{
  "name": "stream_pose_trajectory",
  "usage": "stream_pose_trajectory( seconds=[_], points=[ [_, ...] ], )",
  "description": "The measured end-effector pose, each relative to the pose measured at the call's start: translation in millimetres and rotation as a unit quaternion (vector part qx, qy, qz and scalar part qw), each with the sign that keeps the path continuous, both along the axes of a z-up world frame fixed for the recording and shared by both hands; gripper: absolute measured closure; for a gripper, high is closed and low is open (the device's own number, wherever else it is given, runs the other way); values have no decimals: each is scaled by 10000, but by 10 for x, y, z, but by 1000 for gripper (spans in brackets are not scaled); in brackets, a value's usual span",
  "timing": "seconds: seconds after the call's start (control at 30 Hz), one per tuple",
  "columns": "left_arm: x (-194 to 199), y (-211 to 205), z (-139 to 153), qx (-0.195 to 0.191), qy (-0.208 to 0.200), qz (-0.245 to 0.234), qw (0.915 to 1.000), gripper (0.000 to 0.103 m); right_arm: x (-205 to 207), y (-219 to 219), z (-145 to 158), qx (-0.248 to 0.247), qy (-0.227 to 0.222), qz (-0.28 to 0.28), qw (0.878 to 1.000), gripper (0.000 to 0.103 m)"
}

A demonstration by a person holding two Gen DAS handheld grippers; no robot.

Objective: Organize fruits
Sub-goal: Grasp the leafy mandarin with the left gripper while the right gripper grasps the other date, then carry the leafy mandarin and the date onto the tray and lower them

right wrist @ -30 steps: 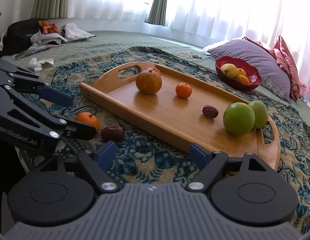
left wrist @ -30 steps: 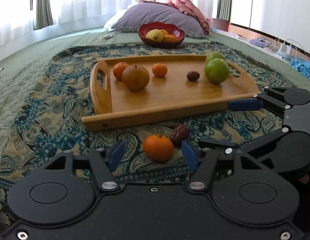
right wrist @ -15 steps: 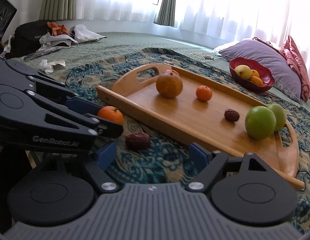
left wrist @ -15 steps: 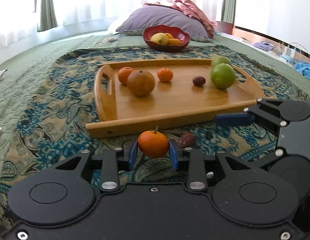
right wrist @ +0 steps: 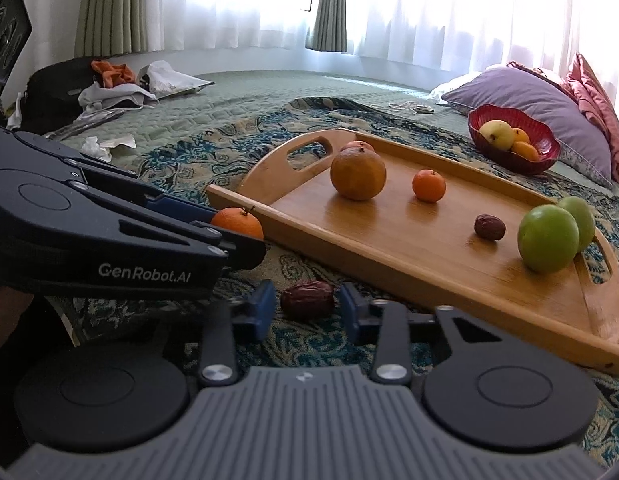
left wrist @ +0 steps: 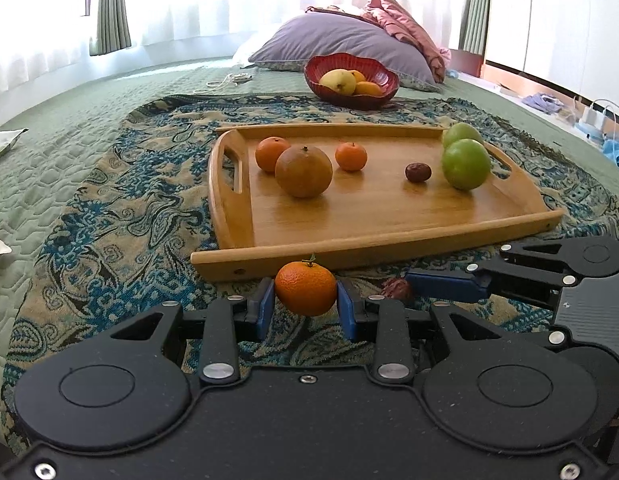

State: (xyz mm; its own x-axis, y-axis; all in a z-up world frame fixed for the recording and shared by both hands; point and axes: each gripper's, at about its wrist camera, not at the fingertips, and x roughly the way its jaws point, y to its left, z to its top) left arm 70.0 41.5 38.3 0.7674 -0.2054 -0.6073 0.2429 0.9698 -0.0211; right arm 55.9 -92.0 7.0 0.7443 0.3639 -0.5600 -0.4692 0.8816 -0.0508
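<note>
Left gripper (left wrist: 305, 306): it held a small orange (left wrist: 305, 288) tight between its two blue pads, one pad on each side of the fruit.
Small orange: it was up off the patterned blanket (left wrist: 121, 200), just in front of the near edge of the wooden tray (left wrist: 373, 248). A tiny green stem stuck up from its top.
Right gripper (right wrist: 307, 310): its jaws stood a little apart, one on each side of a brown date (right wrist: 307, 300). There was a small gap on both sides, so the pads were not squeezing it.
Brown date: it lay on the blanket, near the front edge of the tray and just beside the small orange.
Wooden tray: it sat on the blanket with fruit on it.
Left side of tray: a big brown-orange fruit (left wrist: 304, 171) sat with two little oranges (left wrist: 351, 156) just behind it.
Right side of tray: two green fruits (left wrist: 466, 164) were touching each other. A second date (left wrist: 418, 172) sat near them, closer to the middle.
Red bowl (left wrist: 351, 96): it was behind the tray, in front of a purple pillow (left wrist: 341, 44). It held a yellow fruit and some orange ones.
</note>
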Motion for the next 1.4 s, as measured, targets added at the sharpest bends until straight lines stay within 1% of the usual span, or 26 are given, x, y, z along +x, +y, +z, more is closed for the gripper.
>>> stream_pose_trajectory(
  seconds=[0.1,0.33,0.67,0.9,1.13,1.27,1.4],
  points=[
    [0,-24,10,1,-25,-23,10000,71,-20,-47,12,49,-41,-55,10000,68],
    [5,-90,49,-19,-82,-70,9999,71,-60,-180,87,181,-174,-253,9994,68],
    [63,-229,133,-112,-178,-155,9997,71,-57,-420,183,316,-321,-712,9964,68],
    [131,-403,185,-154,-253,-272,9992,71,-26,-547,240,259,-527,-978,9935,68],
    [277,-567,190,-156,-282,-315,9990,71,72,-649,280,236,-646,-1228,9900,68],
    [406,-649,174,-140,-296,-304,9990,71,181,-713,260,238,-623,-1374,9883,68],
    [551,-699,133,-174,-211,-283,9992,71,291,-778,238,283,-557,-1505,9866,68]
  ],
)
